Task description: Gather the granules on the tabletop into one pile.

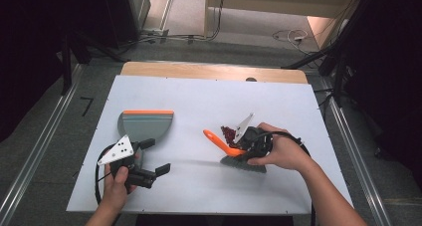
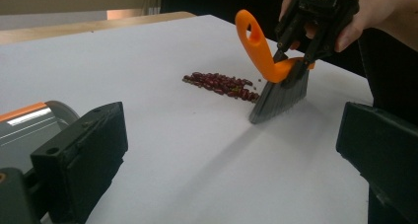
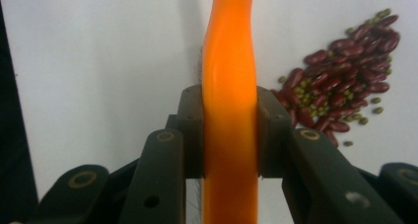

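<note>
White table (image 1: 209, 99), dim room behind: sweeping beans.
My right gripper (image 3: 229, 135) clamps the orange brush (image 2: 276, 86) beside the beans (image 2: 222, 83), frame centre; my left gripper (image 1: 142, 169), jaws apart, waits by the dustpan (image 1: 144, 124), ready to catch.

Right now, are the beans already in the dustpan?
No, the beans lie in a pile on the white table beside the brush, well apart from the dustpan.

A lab-like recording room: white board (image 1: 199, 106) on a wooden table (image 1: 209, 70), loose floor cables (image 1: 291, 36), dark surrounding stands.
</note>
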`<state>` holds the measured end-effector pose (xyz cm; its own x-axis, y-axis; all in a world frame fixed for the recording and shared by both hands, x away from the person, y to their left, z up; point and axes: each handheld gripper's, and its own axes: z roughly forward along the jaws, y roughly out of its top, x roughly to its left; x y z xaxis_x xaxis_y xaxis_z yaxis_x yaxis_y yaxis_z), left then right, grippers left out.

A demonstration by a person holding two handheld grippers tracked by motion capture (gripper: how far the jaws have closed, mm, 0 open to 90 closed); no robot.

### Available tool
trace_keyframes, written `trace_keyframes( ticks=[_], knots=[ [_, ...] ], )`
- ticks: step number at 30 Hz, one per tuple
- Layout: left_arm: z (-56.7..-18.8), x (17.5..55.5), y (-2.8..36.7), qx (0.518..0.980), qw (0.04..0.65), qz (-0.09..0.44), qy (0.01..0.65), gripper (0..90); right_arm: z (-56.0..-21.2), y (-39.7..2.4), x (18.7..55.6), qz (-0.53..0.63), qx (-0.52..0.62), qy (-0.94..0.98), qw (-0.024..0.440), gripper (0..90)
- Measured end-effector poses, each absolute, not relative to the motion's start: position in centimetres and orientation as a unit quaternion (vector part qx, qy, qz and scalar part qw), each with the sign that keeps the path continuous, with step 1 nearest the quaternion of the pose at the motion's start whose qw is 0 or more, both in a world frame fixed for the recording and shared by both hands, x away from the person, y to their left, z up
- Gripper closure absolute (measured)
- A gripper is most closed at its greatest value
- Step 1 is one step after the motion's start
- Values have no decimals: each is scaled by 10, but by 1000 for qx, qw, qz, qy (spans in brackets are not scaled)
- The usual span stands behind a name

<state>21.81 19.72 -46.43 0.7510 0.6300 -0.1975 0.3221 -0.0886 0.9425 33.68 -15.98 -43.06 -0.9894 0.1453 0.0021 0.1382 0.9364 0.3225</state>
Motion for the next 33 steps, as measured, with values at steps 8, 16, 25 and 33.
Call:
trace_keyframes(
  ticks=[8,16,25,33],
  knots=[
    [-464,218,198,726,590,132,328,1,-434,-160,356,172,67,983,17,678],
    [-465,218,197,726,590,130,328,1,-437,-158,372,182,59,981,10,675],
    [-465,218,196,728,589,128,327,1,-436,-154,386,183,55,982,12,674],
    [-465,217,195,727,590,127,327,1,-436,-151,396,184,44,982,22,674]
  ],
)
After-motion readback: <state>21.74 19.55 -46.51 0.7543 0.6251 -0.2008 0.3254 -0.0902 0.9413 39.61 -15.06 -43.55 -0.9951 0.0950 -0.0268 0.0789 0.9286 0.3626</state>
